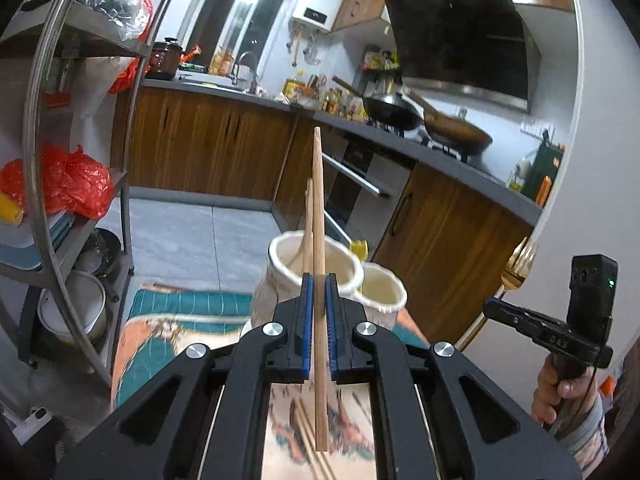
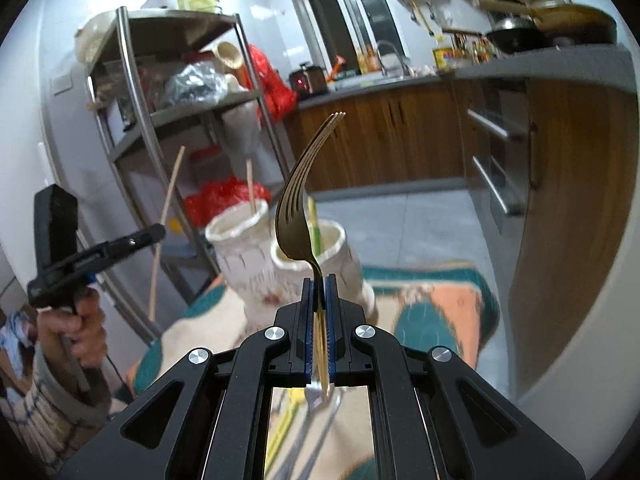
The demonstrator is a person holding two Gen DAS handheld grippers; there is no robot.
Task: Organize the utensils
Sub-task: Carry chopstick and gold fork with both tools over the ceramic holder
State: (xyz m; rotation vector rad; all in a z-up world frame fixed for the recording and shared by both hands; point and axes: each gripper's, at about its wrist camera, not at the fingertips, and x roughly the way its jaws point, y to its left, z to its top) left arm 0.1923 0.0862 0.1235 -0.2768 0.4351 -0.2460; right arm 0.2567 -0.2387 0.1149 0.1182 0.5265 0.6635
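Left wrist — left gripper (image 1: 319,292) clamped on chopstick (image 1: 319,240); right gripper (image 2: 319,294) on gold fork (image 2: 298,208).

Kitchen: wood-fronted cabinets (image 1: 208,144) under a grey counter (image 1: 400,136), grey tiled floor (image 1: 192,232), steel shelving rack (image 2: 176,92), black range hood (image 1: 460,36).

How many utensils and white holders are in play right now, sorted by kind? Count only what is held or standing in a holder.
Wooden chopsticks: 2, one clamped in the left gripper as chopstick, one standing in the taller holder
Gold forks: 1, the fork clamped in the right gripper
Yellow-green utensils: 1, standing in the shorter holder
White holders: 2, taller and shorter
Total: 6
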